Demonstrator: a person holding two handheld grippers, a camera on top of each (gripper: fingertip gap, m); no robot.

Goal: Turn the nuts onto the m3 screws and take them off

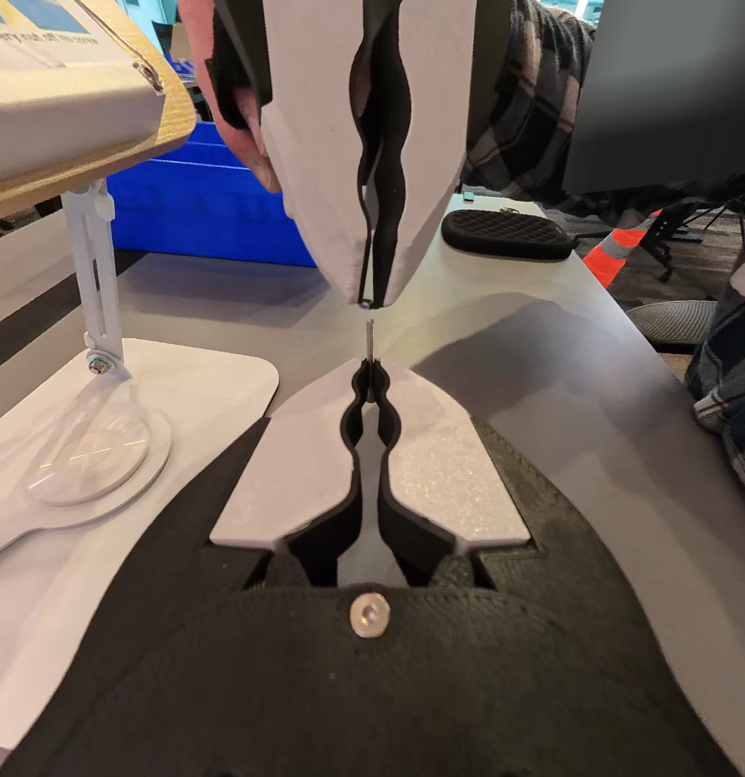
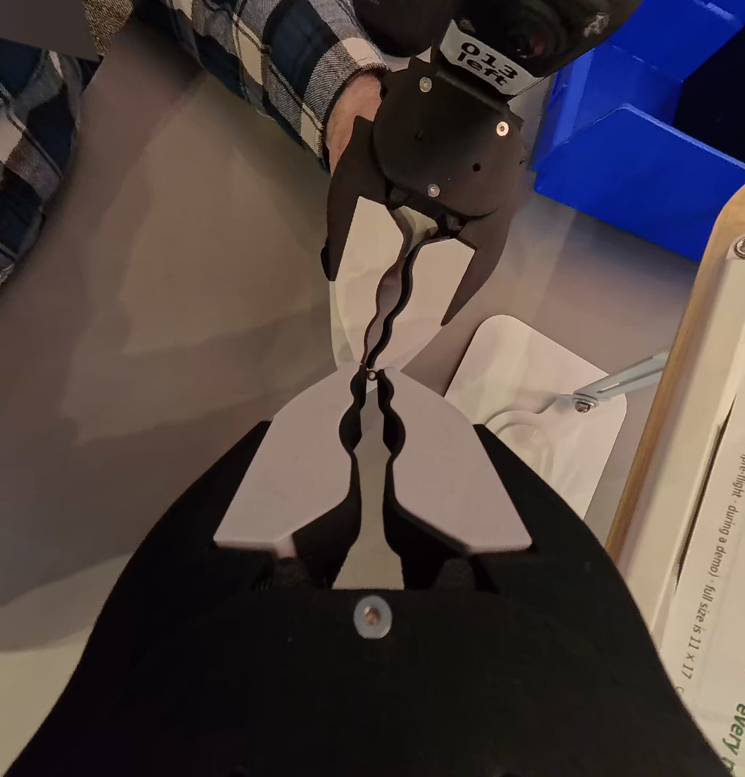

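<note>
In the left wrist view my left gripper [image 1: 369,366] is shut on a thin metal screw [image 1: 369,340], which sticks out forward from the fingertips. My right gripper [image 1: 367,299] comes down from the top, tip to tip with the left. It is shut on a small metal nut [image 1: 365,303]. The nut's hole faces the screw's end, with a small gap between them. In the right wrist view my right gripper [image 2: 373,374] pinches the nut [image 2: 371,373] at its very tips. The left gripper [image 2: 368,362] is right behind it, and the screw is hidden there. Both are above the grey table [image 1: 530,420].
A white stand [image 1: 102,294] on a white base plate [image 1: 186,391] carries a wooden board with a printed sheet [image 1: 68,105] at left. A blue bin [image 1: 202,202] is behind it. A black padded case [image 1: 505,233] lies at the far right, and a person's plaid sleeve [image 1: 732,378] is at the table's right edge. Less than 4 cm separates the two grippers' tips.
</note>
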